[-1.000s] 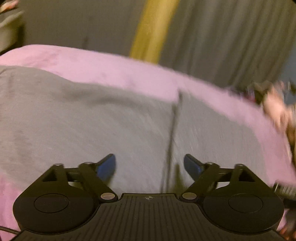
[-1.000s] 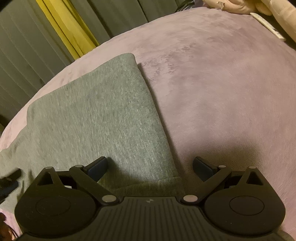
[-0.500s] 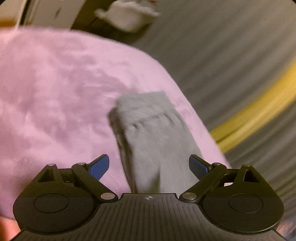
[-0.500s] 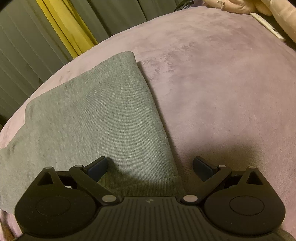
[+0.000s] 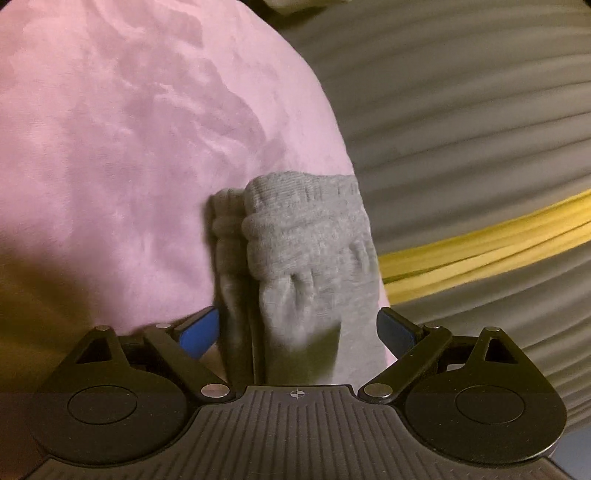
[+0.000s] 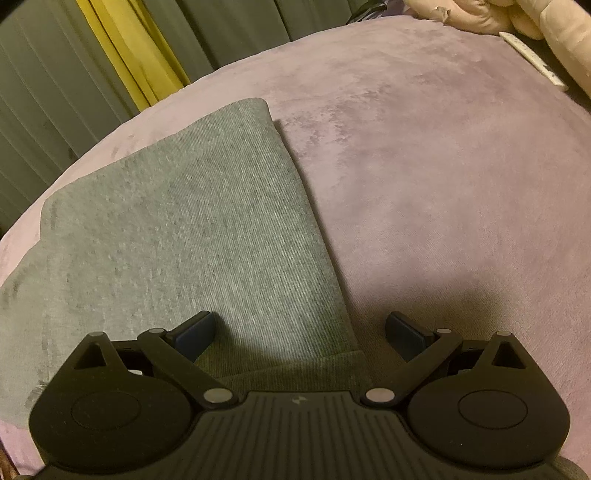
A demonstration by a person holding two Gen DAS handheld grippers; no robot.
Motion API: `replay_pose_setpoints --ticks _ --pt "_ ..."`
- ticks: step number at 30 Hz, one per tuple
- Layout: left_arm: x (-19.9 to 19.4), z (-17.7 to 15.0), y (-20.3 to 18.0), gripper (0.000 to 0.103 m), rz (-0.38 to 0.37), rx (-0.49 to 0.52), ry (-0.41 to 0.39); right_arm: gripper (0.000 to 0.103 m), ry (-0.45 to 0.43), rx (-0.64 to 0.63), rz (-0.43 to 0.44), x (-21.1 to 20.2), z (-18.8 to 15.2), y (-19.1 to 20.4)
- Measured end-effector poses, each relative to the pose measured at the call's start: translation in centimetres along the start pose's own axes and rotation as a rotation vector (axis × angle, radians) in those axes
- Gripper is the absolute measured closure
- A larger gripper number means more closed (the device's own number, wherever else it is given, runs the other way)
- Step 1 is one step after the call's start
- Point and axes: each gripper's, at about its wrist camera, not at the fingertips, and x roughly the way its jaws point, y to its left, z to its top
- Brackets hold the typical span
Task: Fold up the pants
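left wrist view: the left gripper (image 5: 297,328) has its jaws spread wide, one blue pad on each side of a bunched, ribbed end of the grey pants (image 5: 306,254) — the fabric runs between the fingers but neither pad presses it. this end lies at the edge of the pink blanket (image 5: 122,147), with grey curtains (image 5: 472,110) and a yellow curtain strip (image 5: 487,240) beyond.

right wrist view: the right gripper (image 6: 300,330) is wide too, hovering over the folded pants (image 6: 192,229) lying flat on the blanket (image 6: 424,166) — the left pad above the cloth, the right pad above bare blanket. a pale pillow (image 6: 517,18) sits at the far corner.
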Motion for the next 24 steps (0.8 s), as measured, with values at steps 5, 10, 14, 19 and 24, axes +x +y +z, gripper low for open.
replay_pose_setpoints --ticks 5,10,14,19,24 --pt "1.0 1.1 1.3 0.036 -0.038 -0.154 -0.027 0.004 -0.004 0.0 -0.008 0.1 -0.1 0.1" --pt "-0.5 0.1 0.1 0.068 -0.017 -0.069 -0.068 0.004 -0.005 -0.001 -0.015 0.1 -0.1 0.2" --pt "-1.7 -1.3 -5.2 0.076 -0.01 0.197 -0.102 0.004 -0.005 -0.001 -0.014 0.0 -0.1 0.1" --pt "-4.1 -6.5 -14.0 0.083 -0.068 0.591 -0.133 0.004 -0.007 0.009 -0.009 -0.1 -0.1 0.1" --pt "-5.2 -15.5 -20.6 0.098 -0.251 0.857 -0.077 0.004 -0.011 0.023 0.002 -0.2 0.0 -0.1"
